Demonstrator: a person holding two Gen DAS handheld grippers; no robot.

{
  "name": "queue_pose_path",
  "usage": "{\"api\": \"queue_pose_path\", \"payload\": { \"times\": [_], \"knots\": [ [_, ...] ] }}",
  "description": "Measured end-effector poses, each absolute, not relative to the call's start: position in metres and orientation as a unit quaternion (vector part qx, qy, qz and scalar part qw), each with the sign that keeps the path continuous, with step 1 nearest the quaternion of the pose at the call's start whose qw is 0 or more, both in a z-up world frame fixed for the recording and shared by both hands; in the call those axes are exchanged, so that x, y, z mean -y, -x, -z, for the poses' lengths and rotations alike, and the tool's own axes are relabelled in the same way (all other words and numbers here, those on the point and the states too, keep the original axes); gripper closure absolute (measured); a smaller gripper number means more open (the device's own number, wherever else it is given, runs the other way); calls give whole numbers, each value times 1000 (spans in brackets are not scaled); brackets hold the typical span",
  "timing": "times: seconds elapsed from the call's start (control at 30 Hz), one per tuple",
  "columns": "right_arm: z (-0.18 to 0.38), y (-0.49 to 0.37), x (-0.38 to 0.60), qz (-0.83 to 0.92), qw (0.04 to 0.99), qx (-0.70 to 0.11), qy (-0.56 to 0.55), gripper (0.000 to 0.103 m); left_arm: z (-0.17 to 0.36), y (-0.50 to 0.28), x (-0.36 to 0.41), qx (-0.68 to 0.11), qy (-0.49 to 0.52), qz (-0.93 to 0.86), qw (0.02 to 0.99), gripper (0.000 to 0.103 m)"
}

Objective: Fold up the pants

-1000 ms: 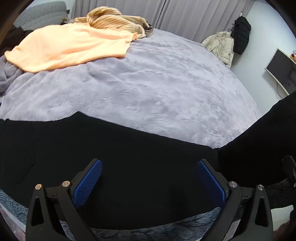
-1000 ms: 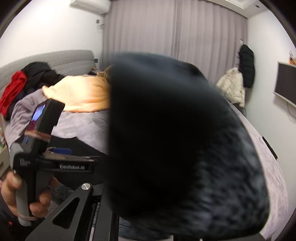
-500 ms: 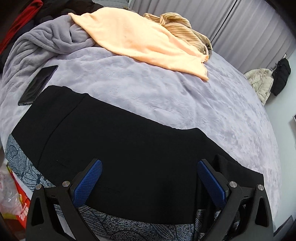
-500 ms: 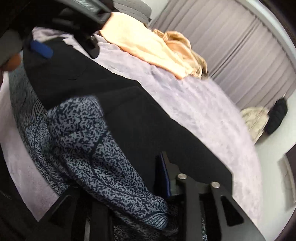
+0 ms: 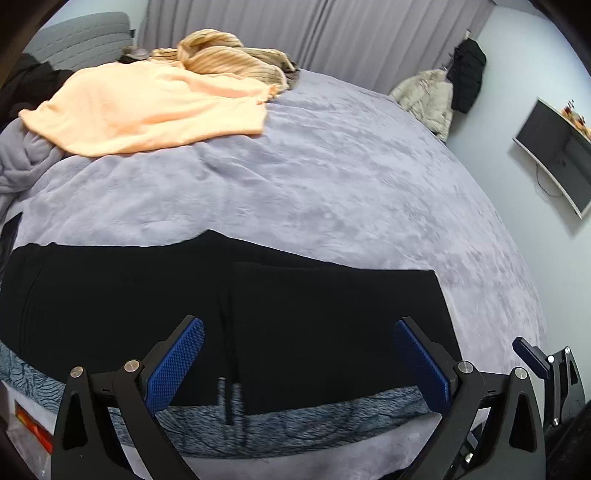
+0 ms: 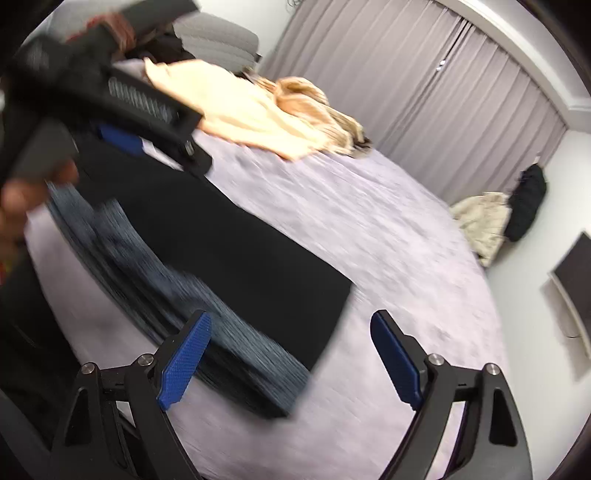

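A lavender blanket covered the bed; grey curtains hung closed behind. A dark screen sat on the pale wall, coats hanging near the corner.

You worked over a bed covered in a lavender plush blanket. Black pants lay flat near its front edge over a blue-grey patterned cloth. A peach garment and a striped tan one lay farther back.
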State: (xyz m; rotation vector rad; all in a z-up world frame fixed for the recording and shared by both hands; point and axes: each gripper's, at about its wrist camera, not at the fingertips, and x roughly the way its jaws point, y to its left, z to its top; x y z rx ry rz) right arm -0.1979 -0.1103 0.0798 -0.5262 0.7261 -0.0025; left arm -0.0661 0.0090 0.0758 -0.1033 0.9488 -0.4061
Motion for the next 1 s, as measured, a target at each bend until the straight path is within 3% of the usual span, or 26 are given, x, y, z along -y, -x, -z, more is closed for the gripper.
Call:
{"api": "queue_pose_path", "payload": {
  "times": [0.13,0.27,0.37,0.47,0.57,0.9,1.0],
  "knots": [
    [-50,211,125,20,884,-394,250,12,-59,68,22,-477,16,201,855,0],
    [-42,199,132,54,895,-377,230,12,-31,60,28,-503,-4,170,848,0],
    [-21,194,150,111,869,-396,274,11,-17,57,26,-507,-19,165,846,0],
    [-26,200,177,89,877,-432,190,11,-12,61,31,-501,-50,156,850,0],
    [-36,203,177,65,876,-442,181,11,-10,62,36,-494,-66,147,854,0],
    [-79,172,181,-168,909,-372,79,11,-13,64,33,-490,-63,154,856,0],
    [-53,148,177,-225,874,-426,59,34,-12,63,30,-492,-56,154,855,0]
  ]
}}
